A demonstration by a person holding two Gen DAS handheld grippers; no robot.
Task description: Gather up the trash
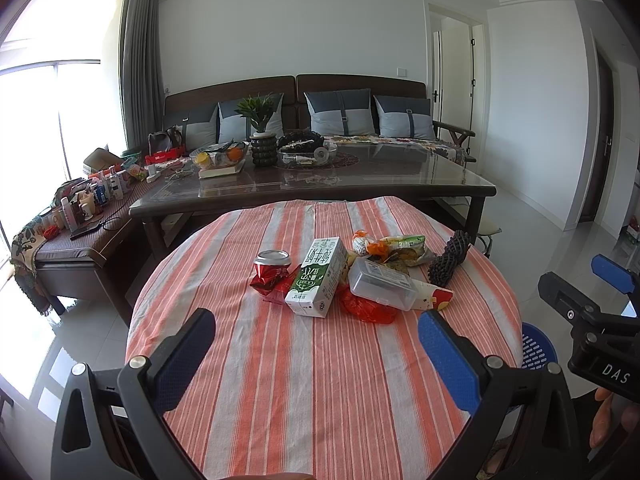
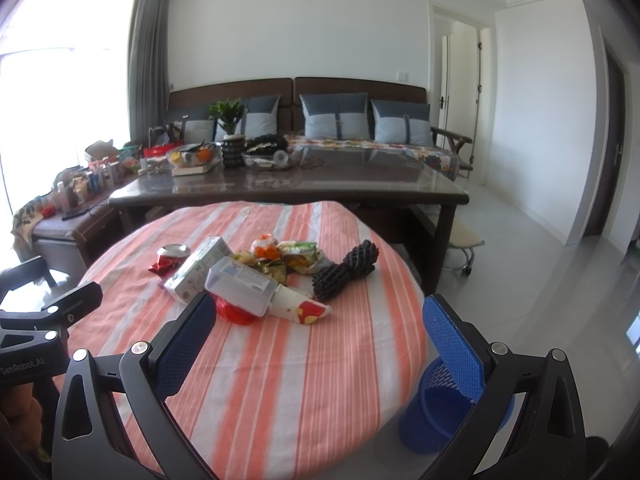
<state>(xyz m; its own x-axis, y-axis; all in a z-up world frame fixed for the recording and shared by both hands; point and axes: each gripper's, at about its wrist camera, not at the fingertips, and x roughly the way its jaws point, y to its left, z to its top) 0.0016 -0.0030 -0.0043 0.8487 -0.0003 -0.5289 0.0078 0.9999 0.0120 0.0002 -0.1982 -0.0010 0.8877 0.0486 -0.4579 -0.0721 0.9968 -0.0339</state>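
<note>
A heap of trash lies mid-table on the striped cloth (image 1: 312,380): a crushed red can (image 1: 272,270), a green-and-white milk carton (image 1: 318,278), a clear plastic box (image 1: 382,284), a red plastic bag (image 1: 366,308), snack wrappers (image 1: 402,246) and black foam netting (image 1: 450,258). My left gripper (image 1: 316,334) hovers open just short of the carton. From the right wrist view, the same plastic box (image 2: 242,286), carton (image 2: 198,268) and netting (image 2: 346,270) show, with my right gripper (image 2: 320,320) open and nothing in it. A blue perforated bin (image 2: 452,408) stands on the floor at the table's right edge.
A dark coffee table (image 1: 312,188) with a plant and bowls stands beyond the round table, a sofa with cushions (image 1: 340,116) behind it. A cluttered side bench (image 1: 84,216) sits left. Glossy tiled floor (image 2: 540,280) stretches right toward the doors.
</note>
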